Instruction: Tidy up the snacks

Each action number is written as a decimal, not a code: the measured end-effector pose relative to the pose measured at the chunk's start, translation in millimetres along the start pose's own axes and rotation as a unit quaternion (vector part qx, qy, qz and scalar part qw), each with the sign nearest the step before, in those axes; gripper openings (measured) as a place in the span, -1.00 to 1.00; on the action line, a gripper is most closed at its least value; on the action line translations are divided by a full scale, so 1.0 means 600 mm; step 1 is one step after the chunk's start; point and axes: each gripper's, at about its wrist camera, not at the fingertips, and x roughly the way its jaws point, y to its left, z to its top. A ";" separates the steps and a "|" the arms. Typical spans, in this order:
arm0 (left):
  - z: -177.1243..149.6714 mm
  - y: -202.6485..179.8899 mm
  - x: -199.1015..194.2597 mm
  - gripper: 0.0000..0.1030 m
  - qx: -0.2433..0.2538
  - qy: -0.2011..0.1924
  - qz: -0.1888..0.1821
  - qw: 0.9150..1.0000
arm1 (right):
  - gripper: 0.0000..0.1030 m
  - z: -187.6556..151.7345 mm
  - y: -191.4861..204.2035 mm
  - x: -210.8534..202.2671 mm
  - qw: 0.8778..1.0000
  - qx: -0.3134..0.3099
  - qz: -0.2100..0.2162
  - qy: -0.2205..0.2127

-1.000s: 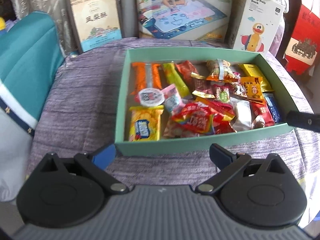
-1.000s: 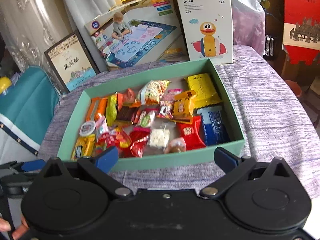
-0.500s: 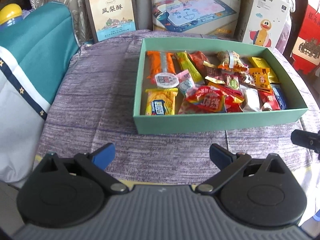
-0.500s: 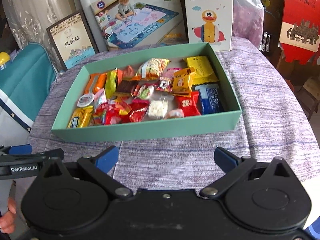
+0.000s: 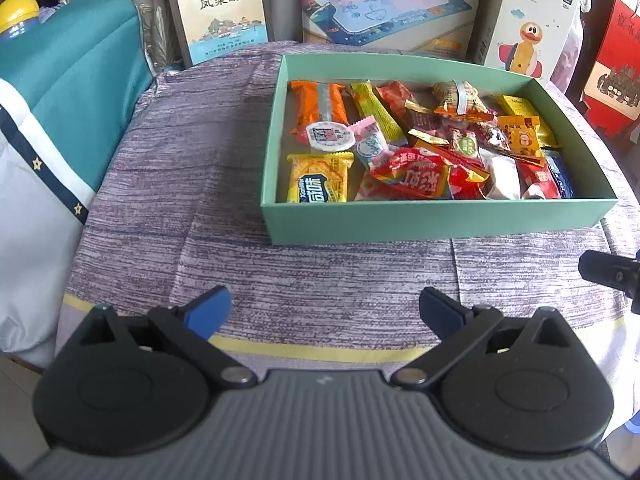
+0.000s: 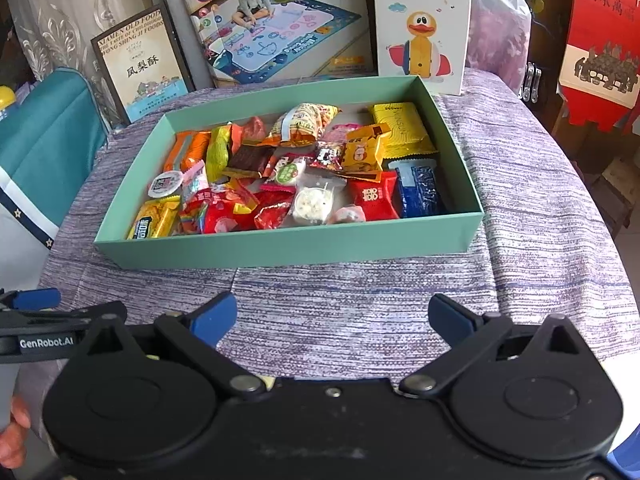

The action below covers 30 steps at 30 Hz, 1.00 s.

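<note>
- Since every snack in view already lies inside the green box (image 6: 288, 246), which sits mid-counter on the purple cloth (image 6: 360, 312), you appear to be at the end of the job or between picks; I cannot tell which.
- If you tidy further, come in from above and take one loose top packet at a time; wrappers overlap and may drag neighbours.
- Left gripper (image 5: 326, 304): jaws spread wide, holding nothing, hanging over the cloth short of the box's near wall.
- Right gripper (image 6: 332, 316): jaws likewise spread and empty, also short of the near wall.
- Count: one box, roughly twenty packets heaped together; the overlap prevents an exact tally.
- Singles you can tell apart: one yellow packet (image 5: 319, 178) in the near left corner, one round white-lidded cup (image 5: 330, 135), one blue packet (image 6: 420, 190) at the right, one red packet (image 6: 372, 196) beside it.
- Behind the box stand three cartons: one pastry box (image 6: 140, 66), one drawing-mat box (image 6: 280, 28), one duck toy box (image 6: 422, 24).
- No snacks lie on the cloth outside the box.
</note>
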 end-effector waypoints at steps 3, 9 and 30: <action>0.002 0.001 -0.001 0.99 0.000 -0.001 0.001 1.000 | 1.00 0.004 0.001 0.001 1.000 -0.003 0.000 0.000; 0.003 0.006 -0.003 0.99 -0.003 -0.001 0.003 1.000 | 1.00 0.006 0.004 0.000 1.000 -0.006 -0.001 0.000; 0.006 0.013 -0.011 0.99 -0.009 -0.009 0.006 1.000 | 1.00 0.014 0.007 0.003 1.000 -0.016 -0.004 0.004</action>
